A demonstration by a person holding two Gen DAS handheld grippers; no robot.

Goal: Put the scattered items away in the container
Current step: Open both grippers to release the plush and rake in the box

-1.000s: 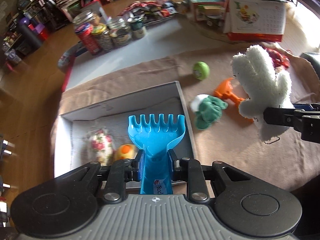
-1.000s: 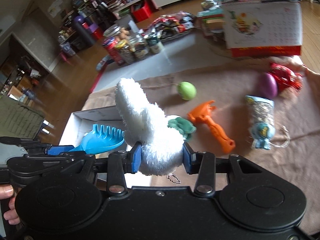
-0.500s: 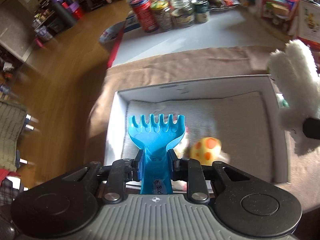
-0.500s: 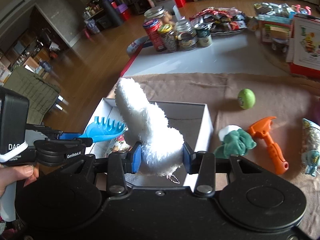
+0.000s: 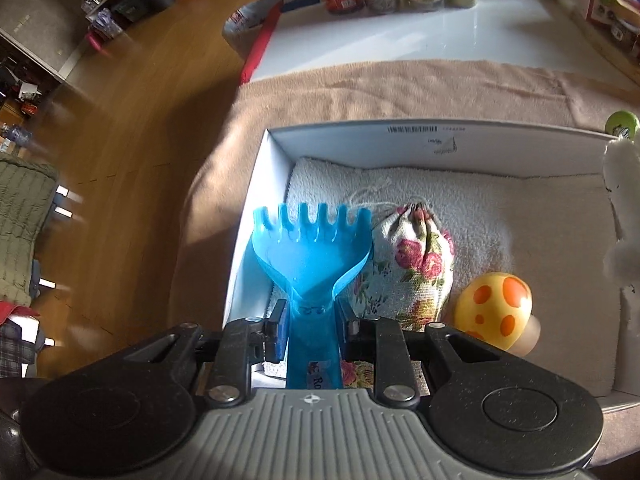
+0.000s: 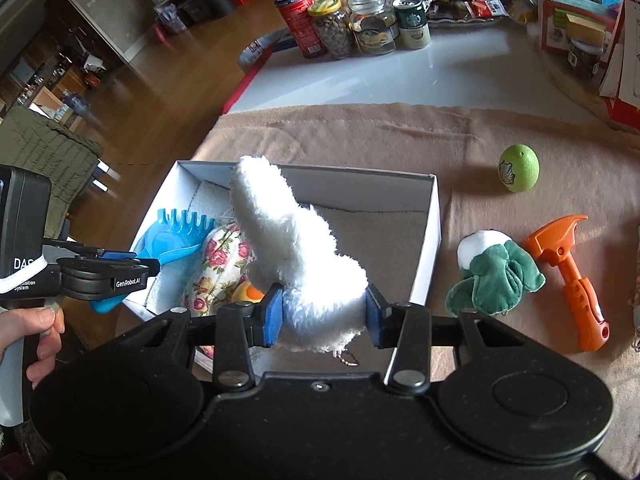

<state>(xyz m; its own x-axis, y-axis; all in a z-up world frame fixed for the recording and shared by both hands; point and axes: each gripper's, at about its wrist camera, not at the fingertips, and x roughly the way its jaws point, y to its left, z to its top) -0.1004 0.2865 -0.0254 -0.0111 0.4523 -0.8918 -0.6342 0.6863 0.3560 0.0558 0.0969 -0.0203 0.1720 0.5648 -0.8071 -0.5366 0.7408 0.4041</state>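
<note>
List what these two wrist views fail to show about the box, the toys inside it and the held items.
- Left wrist view: the white plush toy is cut off by the right edge.
- Left wrist view: the near wall of the white box is hidden by the left gripper.
- Right wrist view: the mushroom toy is mostly hidden by the plush and the right gripper.
- Left wrist view: the label on the blue rake handle is cut off by the gripper body.

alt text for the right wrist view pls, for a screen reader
The right tongs grip a white plush toy above a white box on a tan cloth. At left, the left tongs hold a blue toy rake over the box; a green egg, green plush and orange toy hammer lie outside, right.
</note>
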